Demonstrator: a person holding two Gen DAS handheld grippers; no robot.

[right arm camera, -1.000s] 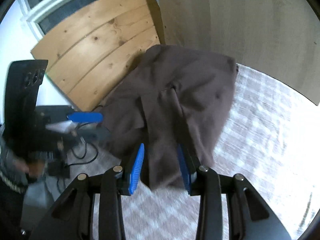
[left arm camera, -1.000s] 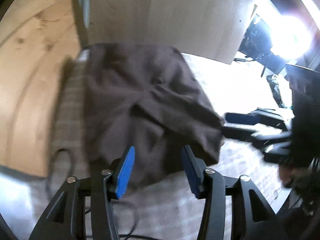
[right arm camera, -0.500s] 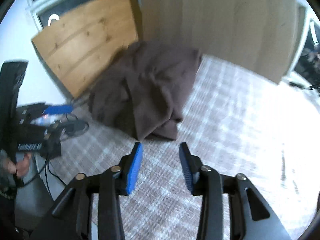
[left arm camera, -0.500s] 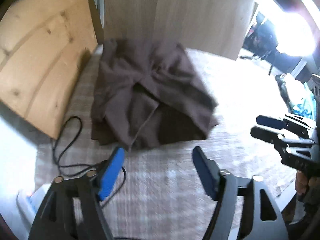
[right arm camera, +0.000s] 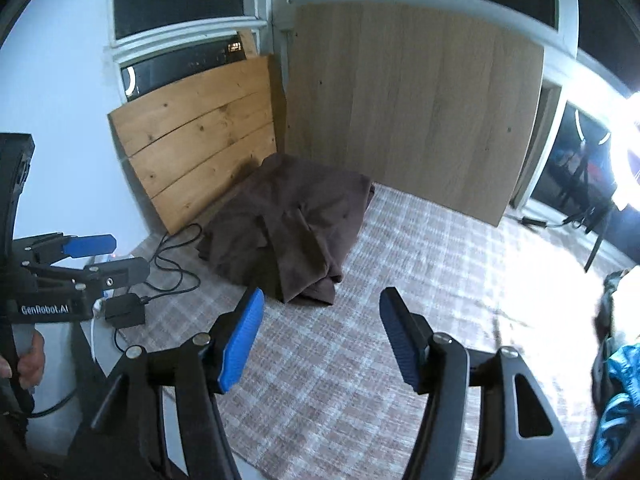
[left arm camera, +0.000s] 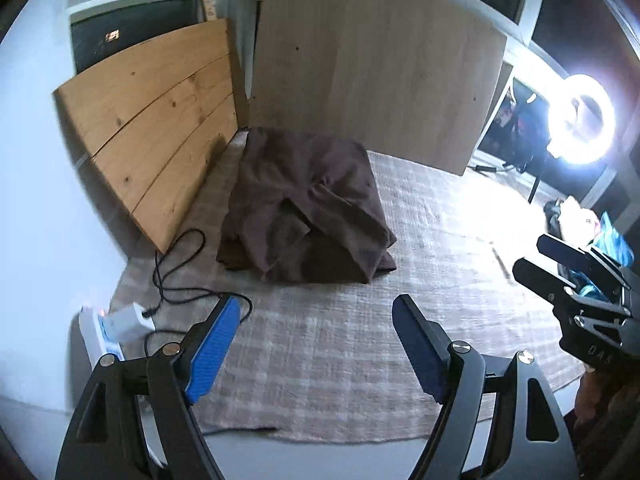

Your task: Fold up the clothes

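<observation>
A dark brown garment (left arm camera: 308, 208) (right arm camera: 288, 228) lies folded in a loose pile at the far left of a checked rug (left arm camera: 340, 360) (right arm camera: 360, 360), close to the wooden boards. My left gripper (left arm camera: 316, 308) hangs open above the rug, well short of the garment, with nothing between its blue pads. My right gripper (right arm camera: 320, 300) also stands off from the garment; its jaws are opening and hold nothing. Each gripper shows in the other's view: the right gripper (left arm camera: 556, 258) at the right edge, the left gripper (right arm camera: 106, 254) at the left edge, held by a hand (right arm camera: 28, 360).
A pine board (left arm camera: 160, 136) and a pale wood panel (left arm camera: 372, 92) lean against the wall behind the rug. A black cable (left arm camera: 176, 272) and a white charger (left arm camera: 124, 320) lie left of the garment. A bright ring light (left arm camera: 580, 120) stands at right; more clothes (right arm camera: 616, 360) lie there.
Both grippers let go of the brown garment, pulled back and rose away from it. Both jaws have widened. The garment now lies still on the rug.
</observation>
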